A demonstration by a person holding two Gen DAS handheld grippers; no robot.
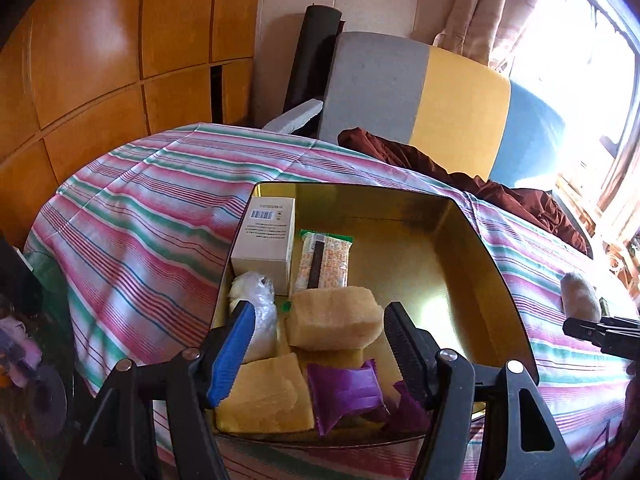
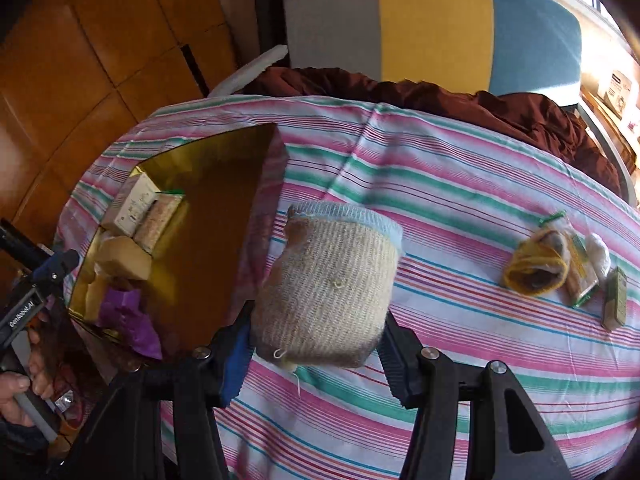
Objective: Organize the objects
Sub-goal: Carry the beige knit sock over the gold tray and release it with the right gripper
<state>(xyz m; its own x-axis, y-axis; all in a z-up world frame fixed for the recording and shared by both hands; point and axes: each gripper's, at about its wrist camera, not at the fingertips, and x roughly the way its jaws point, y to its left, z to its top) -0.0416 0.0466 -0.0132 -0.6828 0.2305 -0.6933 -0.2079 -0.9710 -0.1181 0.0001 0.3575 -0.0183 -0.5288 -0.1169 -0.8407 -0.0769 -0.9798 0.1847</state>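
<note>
A gold tin box (image 1: pixel 460 248) sits on the striped tablecloth and holds a white carton (image 1: pixel 266 240), a snack packet (image 1: pixel 326 260), yellow sponges (image 1: pixel 334 318), a plastic-wrapped bundle (image 1: pixel 256 300) and purple wrappers (image 1: pixel 344 396). My left gripper (image 1: pixel 320 344) is open and empty over the box's near end. My right gripper (image 2: pixel 316 344) is shut on a beige woven scrub pad with a blue rim (image 2: pixel 332 280), held above the cloth just right of the box (image 2: pixel 208 216). The pad also shows at the right edge of the left wrist view (image 1: pixel 580 296).
Loose items lie on the cloth at the right: a yellow-rimmed scrubber (image 2: pixel 536 268), a packet (image 2: pixel 582 276) and a small green box (image 2: pixel 614 300). A brown garment (image 2: pixel 480 108) and a grey, yellow and blue chair (image 2: pixel 432 20) stand behind the table. Wooden cabinets (image 1: pixel 100 60) are at left.
</note>
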